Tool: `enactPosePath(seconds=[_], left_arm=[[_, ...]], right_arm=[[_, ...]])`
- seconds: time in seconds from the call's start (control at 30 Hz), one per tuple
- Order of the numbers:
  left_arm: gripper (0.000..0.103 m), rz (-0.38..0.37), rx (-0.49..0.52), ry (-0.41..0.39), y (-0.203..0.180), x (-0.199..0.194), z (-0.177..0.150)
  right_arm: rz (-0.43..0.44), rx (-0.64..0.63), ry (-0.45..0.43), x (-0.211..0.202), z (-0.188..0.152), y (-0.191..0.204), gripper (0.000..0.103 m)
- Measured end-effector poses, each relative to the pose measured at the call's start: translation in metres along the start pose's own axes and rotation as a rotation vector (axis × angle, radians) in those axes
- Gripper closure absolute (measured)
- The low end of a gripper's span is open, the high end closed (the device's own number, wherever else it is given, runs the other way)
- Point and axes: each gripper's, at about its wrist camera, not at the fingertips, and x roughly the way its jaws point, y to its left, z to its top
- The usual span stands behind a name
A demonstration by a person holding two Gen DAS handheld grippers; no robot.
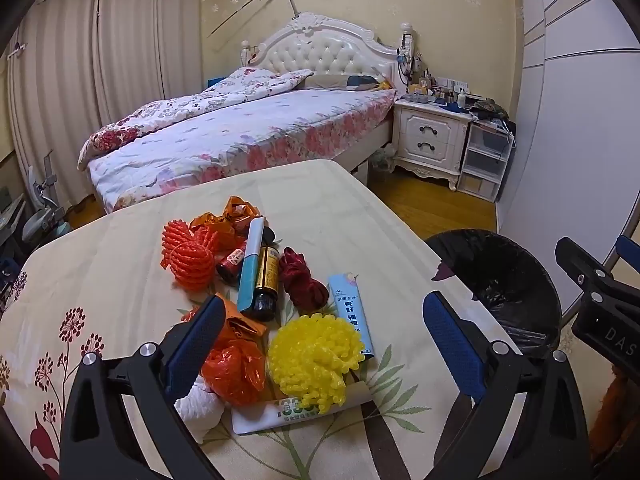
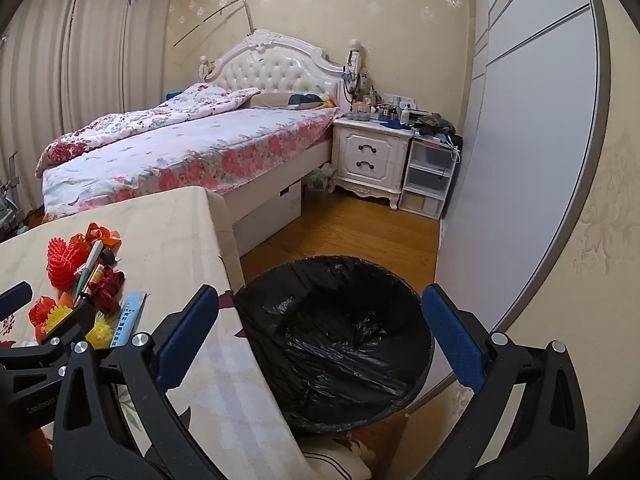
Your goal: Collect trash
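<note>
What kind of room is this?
A lived-in bedroom, most likely in a home: a bed with a floral quilt and tufted headboard, a cluttered white nightstand, and closed curtains.

Left claw (image 1: 326, 340) gaping; right claw (image 2: 320, 330) likewise, angled downward.

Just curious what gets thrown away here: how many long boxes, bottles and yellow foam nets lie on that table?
Long boxes: 2, the teal-and-white box and the pale blue box
Bottles: 2 plainly visible, the small red bottle and the brown bottle
Yellow foam nets: 1, the yellow net
Total: 5
</note>
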Motion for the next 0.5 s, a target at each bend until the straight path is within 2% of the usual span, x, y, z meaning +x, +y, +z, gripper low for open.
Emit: enactPosePath(seconds=[0.5], left_arm=[[0.007, 0.004, 0.001, -0.005, 0.0008, -0.0014, 0.0000]], right_arm=[[0.003, 0.002, 0.021, 0.0089, -0.0065, -0.0077, 0.004]])
